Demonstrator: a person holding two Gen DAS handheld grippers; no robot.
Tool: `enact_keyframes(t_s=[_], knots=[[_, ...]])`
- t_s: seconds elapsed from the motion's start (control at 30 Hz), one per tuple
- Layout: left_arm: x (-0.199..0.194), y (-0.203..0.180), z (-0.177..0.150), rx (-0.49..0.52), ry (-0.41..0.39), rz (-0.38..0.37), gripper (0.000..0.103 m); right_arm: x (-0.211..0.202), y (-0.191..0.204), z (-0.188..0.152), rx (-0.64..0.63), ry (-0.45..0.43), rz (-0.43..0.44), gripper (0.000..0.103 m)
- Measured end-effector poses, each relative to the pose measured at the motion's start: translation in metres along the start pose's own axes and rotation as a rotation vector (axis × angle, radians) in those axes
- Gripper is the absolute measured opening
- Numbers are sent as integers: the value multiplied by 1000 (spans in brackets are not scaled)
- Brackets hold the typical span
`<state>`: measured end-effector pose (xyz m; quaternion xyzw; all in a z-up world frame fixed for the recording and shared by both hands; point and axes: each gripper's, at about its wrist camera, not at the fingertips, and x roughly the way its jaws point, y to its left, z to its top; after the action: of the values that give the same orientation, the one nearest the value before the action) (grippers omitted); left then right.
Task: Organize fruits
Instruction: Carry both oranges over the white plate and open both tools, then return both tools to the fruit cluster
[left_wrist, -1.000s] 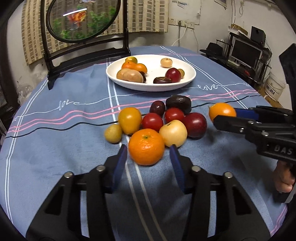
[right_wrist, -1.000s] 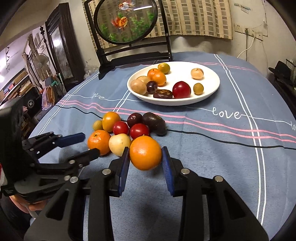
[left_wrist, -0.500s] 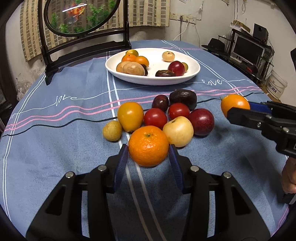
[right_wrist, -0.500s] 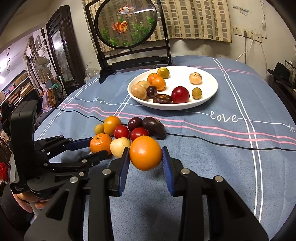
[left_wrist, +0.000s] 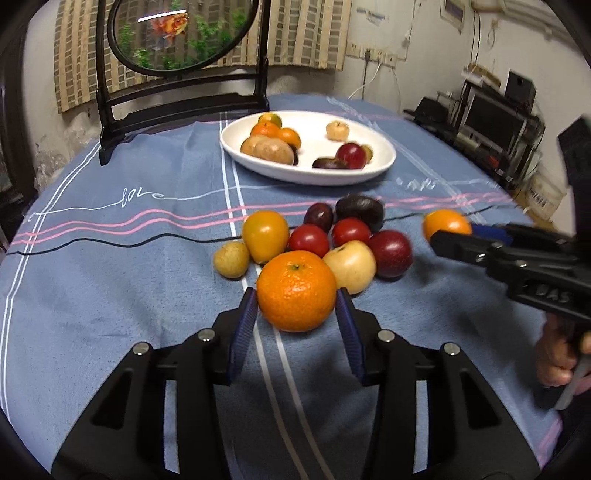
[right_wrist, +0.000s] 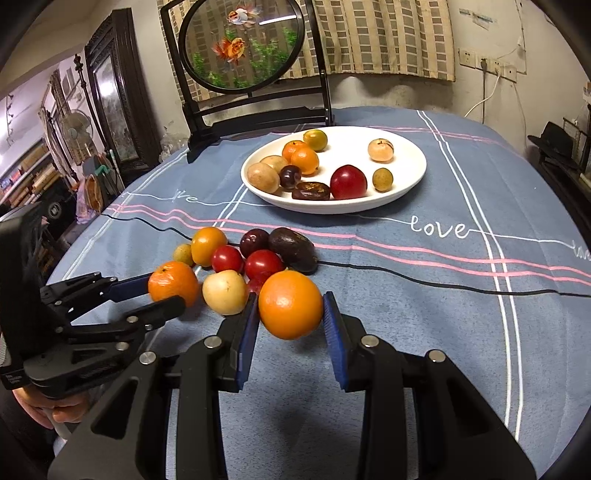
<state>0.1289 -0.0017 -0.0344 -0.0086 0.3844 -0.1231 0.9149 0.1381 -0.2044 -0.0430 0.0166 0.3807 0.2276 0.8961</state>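
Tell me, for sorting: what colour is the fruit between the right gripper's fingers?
Orange, clearest in the right wrist view.

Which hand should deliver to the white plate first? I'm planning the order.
Right, probably: its hand-held gripper holds the smooth orange clear of the cloth, while the left is closing around a mandarin.

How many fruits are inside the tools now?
2. The mandarin is between the pads of the left tool, whose jaws have just been closing onto it; the orange is gripped in the right tool. None seems hidden.
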Motion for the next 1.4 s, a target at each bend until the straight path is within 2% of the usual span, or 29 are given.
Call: enact_keyframes(t_s=[0.07, 0.13, 0.23, 0.33, 0.47, 0.63, 0.73, 0.8, 0.83, 0.87, 0.93, 0.97, 1.1, 1.23, 1.3, 1.4], knots=[[-3, 3, 11, -9, 1, -33, 44, -3, -3, 4, 17, -21, 19, 35], [-5, 4, 34, 10, -11, -32, 44, -4, -7, 13, 35, -50, 29, 35], [0, 6, 75, 27, -44, -24, 44, -3, -16, 36, 64, -105, 28, 35], [22, 10, 119, 13, -47, -52, 45, 5, -29, 65, 83, -170, 14, 35], [71, 12, 159, 1, -14, -22, 44, 36, -47, 96, 101, -158, 0, 35], [112, 13, 176, 1, 21, -28, 44, 77, -67, 113, 124, -124, -11, 35], [127, 12, 179, 21, 32, -22, 45, 88, -72, 117, 109, -127, -9, 35], [133, 13, 180, 21, 32, 0, 49, 91, -72, 120, 88, -134, -14, 36], [132, 14, 181, 16, 22, 3, 54, 93, -70, 121, 76, -131, -15, 39], [131, 15, 182, 13, 10, 8, 66, 95, -69, 122, 66, -128, -16, 46], [121, 17, 183, 13, -28, 37, 69, 92, -68, 121, 68, -145, -22, 53], [113, 18, 183, 17, -38, 39, 70, 91, -69, 122, 71, -150, -23, 53], [77, 21, 174, 11, -73, 88, 87, 74, -61, 123, 67, -164, -32, 53], [34, 25, 144, -10, -99, 132, 94, 49, -44, 109, 38, -148, -15, 53], [16, 28, 121, -29, -95, 129, 98, 38, -34, 95, 13, -125, -14, 53], [-3, 31, 80, -55, -78, 113, 98, 28, -22, 66, -33, -85, -29, 53]])
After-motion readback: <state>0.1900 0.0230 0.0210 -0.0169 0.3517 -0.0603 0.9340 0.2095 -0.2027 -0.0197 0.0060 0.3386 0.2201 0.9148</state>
